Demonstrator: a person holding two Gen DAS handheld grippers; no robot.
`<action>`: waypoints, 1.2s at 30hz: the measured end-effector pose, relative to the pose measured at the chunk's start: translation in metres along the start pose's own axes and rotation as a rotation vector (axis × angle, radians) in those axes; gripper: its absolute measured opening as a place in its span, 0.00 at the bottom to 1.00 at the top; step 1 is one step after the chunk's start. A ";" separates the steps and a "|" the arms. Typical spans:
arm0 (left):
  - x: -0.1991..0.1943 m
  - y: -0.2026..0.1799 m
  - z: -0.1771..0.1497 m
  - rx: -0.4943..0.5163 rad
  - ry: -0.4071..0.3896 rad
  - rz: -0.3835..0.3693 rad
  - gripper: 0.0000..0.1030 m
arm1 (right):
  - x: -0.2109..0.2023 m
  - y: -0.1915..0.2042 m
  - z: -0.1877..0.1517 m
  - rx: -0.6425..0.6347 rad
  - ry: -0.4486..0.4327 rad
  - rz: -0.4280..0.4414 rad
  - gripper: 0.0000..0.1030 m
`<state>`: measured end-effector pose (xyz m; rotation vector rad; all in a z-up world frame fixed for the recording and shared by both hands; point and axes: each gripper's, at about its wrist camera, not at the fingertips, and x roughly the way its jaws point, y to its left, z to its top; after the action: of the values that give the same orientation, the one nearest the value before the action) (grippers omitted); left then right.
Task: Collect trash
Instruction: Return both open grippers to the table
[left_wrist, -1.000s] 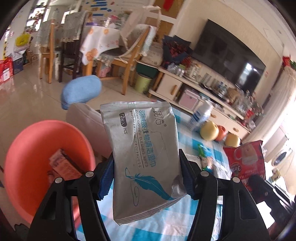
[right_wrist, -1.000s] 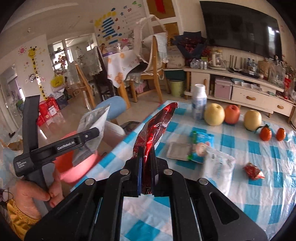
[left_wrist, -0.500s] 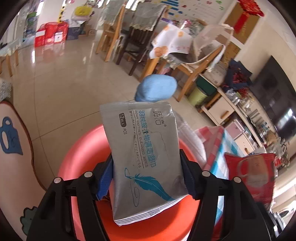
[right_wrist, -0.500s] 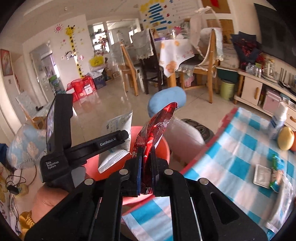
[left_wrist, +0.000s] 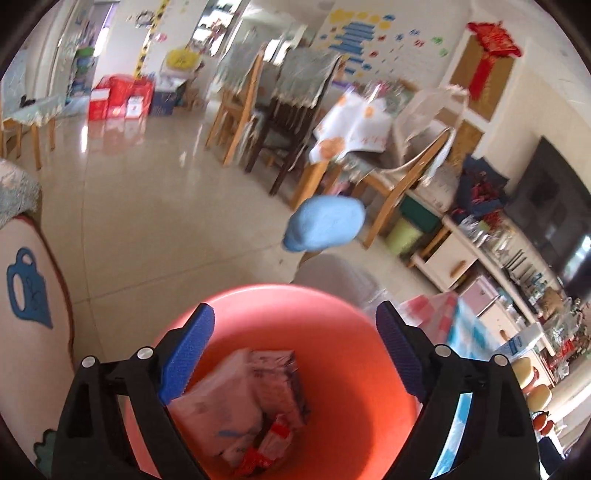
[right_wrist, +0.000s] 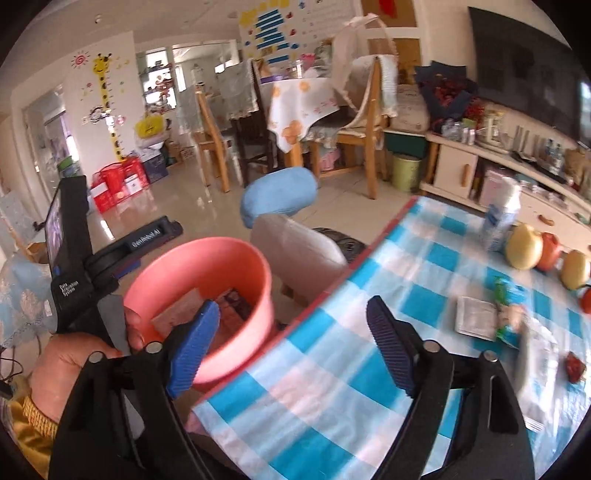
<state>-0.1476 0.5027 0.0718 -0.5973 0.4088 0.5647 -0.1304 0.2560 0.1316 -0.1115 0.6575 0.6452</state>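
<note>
A salmon-pink bin (left_wrist: 332, 332) sits right below my left gripper (left_wrist: 295, 350), which is open and empty above it. Wrappers lie in the bin, among them the grey wipes packet (left_wrist: 221, 410) and red scraps (left_wrist: 269, 446). In the right wrist view the bin (right_wrist: 207, 266) stands beside the checked table (right_wrist: 388, 295). My right gripper (right_wrist: 291, 347) is open and empty over the table's corner. On the table lie a grey sachet (right_wrist: 474, 317), a green wrapper (right_wrist: 508, 314) and a red wrapper (right_wrist: 574, 367).
A white bottle (right_wrist: 500, 218), apples and small oranges (right_wrist: 528, 247) stand at the table's far side. A chair with a blue headrest (right_wrist: 280, 197) stands behind the bin. The left gripper's body and the hand on it (right_wrist: 74, 295) are left of the bin.
My left gripper has opened and the wipes packet has dropped into the bin. My right gripper has opened and no longer holds the red wrapper. Both views have swung.
</note>
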 end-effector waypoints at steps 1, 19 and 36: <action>-0.001 -0.007 0.000 0.009 -0.015 -0.022 0.86 | -0.010 -0.005 -0.004 -0.003 -0.007 -0.030 0.83; -0.049 -0.129 -0.052 0.257 -0.007 -0.281 0.86 | -0.166 -0.085 -0.068 0.164 -0.071 -0.381 0.93; -0.065 -0.186 -0.102 0.453 0.084 -0.373 0.86 | -0.206 -0.158 -0.114 0.320 -0.118 -0.482 0.94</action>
<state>-0.1063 0.2876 0.1043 -0.2494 0.4732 0.0806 -0.2224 -0.0115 0.1486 0.0658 0.5837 0.0784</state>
